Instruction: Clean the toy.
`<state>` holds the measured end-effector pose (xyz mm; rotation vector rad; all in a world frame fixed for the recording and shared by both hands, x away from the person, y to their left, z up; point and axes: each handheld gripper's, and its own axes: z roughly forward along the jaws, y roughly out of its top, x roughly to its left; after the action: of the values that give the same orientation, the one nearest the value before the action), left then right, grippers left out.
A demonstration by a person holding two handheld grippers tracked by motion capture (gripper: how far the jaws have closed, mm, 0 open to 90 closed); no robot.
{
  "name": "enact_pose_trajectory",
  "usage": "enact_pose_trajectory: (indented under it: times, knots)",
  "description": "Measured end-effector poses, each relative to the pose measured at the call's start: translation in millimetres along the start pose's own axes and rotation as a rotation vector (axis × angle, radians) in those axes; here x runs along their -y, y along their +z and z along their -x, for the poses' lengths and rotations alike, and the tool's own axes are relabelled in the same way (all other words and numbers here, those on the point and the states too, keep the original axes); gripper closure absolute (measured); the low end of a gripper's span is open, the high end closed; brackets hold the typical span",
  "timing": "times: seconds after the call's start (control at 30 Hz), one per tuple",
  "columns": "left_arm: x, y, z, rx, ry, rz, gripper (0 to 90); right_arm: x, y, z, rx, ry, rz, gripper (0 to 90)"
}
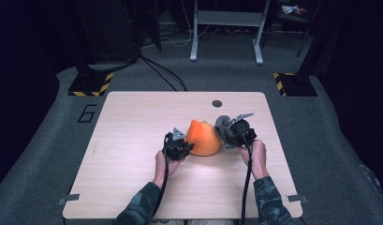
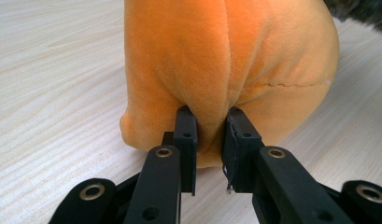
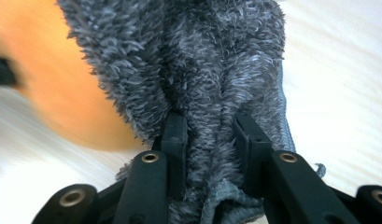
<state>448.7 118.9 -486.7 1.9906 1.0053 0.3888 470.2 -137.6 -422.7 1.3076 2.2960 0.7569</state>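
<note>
Item: orange plush (image 1: 204,138) at table (image 1: 133,140) centre, pinched by left gripper (image 2: 209,140); right gripper (image 3: 209,140) clamped grey fleece (image 3: 193,70), apparently mid-pull; next, separation against left's anchoring.

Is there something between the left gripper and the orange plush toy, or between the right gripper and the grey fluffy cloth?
Nothing visible. The left gripper already pinches a fold of the orange plush toy, and the right gripper is clamped on the grey fluffy cloth.
</note>
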Motion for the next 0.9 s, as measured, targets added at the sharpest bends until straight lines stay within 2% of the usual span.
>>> enact_pose_trajectory:
  times: [0.07,0.1,0.17,0.23,0.33,0.53,0.67,0.73,0.8,0.9]
  knots:
    - [0.0,0.0,0.0,0.000,-0.001,0.001,77.0,-5.5,-4.7,-7.1,-0.025,-0.010,0.019,68.6]
    - [0.0,0.0,0.0,0.000,0.000,0.001,76.9,-6.8,-3.9,-10.3,-0.028,-0.015,0.011,68.6]
    - [-0.1,-0.1,-0.1,-0.001,0.002,0.001,76.6,-8.4,5.1,-18.4,-0.049,-0.044,-0.016,68.7]
    - [0.0,-0.1,-0.4,-0.001,0.000,0.005,75.8,-8.2,14.9,-24.1,-0.029,-0.055,-0.032,68.9]
    - [-0.5,-1.2,-1.7,0.003,0.001,0.006,71.6,-9.7,18.5,-21.4,-0.031,-0.046,-0.027,68.9]
    - [-0.6,-1.1,-3.0,-0.023,0.019,-0.019,49.6,-12.7,21.2,-17.1,-0.018,-0.045,-0.044,69.0]
    - [-2.1,2.4,-3.0,-0.036,0.051,-0.022,44.0,-13.8,23.5,-14.7,-0.016,-0.048,-0.036,69.0]
    - [-2.4,3.8,-2.4,-0.029,0.062,-0.022,44.7,-14.3,23.9,-14.1,-0.021,-0.048,-0.037,68.9]
    - [-3.0,6.0,-0.6,-0.027,0.086,-0.029,53.4,-14.4,24.6,-14.0,-0.011,-0.044,-0.037,68.9]
    - [-2.5,8.1,0.3,-0.022,0.082,-0.022,67.6,-14.3,24.7,-14.1,-0.009,-0.041,-0.032,68.8]
